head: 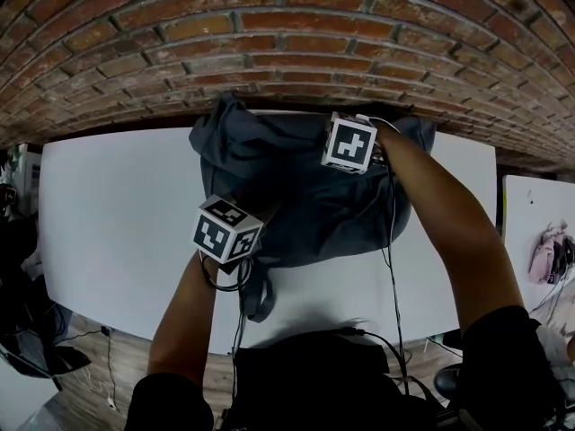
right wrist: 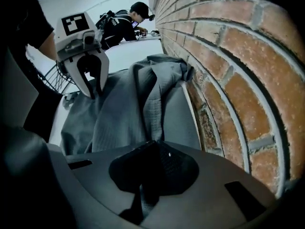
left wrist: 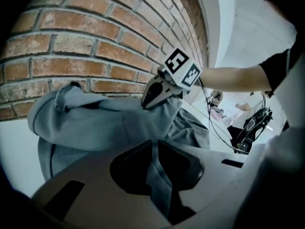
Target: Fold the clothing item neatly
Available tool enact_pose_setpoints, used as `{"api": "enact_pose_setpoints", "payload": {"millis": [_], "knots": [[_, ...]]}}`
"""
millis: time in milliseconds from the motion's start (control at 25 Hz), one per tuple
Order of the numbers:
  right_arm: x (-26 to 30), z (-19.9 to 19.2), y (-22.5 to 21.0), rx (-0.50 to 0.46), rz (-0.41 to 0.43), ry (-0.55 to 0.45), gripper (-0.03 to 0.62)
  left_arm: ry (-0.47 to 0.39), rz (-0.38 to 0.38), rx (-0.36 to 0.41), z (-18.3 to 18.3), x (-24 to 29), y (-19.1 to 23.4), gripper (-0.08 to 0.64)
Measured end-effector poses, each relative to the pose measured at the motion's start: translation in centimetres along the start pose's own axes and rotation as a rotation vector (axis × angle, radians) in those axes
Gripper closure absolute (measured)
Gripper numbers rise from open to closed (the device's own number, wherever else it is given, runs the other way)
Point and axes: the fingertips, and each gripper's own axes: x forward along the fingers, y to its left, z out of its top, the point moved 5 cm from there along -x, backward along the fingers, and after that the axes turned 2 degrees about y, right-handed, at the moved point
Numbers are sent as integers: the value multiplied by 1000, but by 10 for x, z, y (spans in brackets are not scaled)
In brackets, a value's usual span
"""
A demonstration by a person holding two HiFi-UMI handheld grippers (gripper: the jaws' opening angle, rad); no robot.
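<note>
the left gripper (left wrist: 153, 147) pinches a fold of the crumpled dark grey cloth garment (head: 305, 205). the right gripper (right wrist: 155, 147) clamps its far edge.

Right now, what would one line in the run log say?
left gripper: shut on grey garment, near edge | right gripper: shut on its far edge by brick wall | grey garment: bunched on white table

Right claw (right wrist: 154, 146) tight on grey garment (right wrist: 119, 118) beside brick wall (right wrist: 238, 56)
</note>
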Motion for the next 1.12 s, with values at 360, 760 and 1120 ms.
{"api": "enact_pose_setpoints", "payload": {"millis": [360,760,1120], "knots": [[-37,-11,-75,290,-275,-167,575,99,41,51,-24,8,5,525],[-51,-44,-91,473,-415,-214,545,111,53,44,-32,12,8,525],[-139,-123,25,888,-351,-660,448,-6,158,-57,-54,-50,15,497]]}}
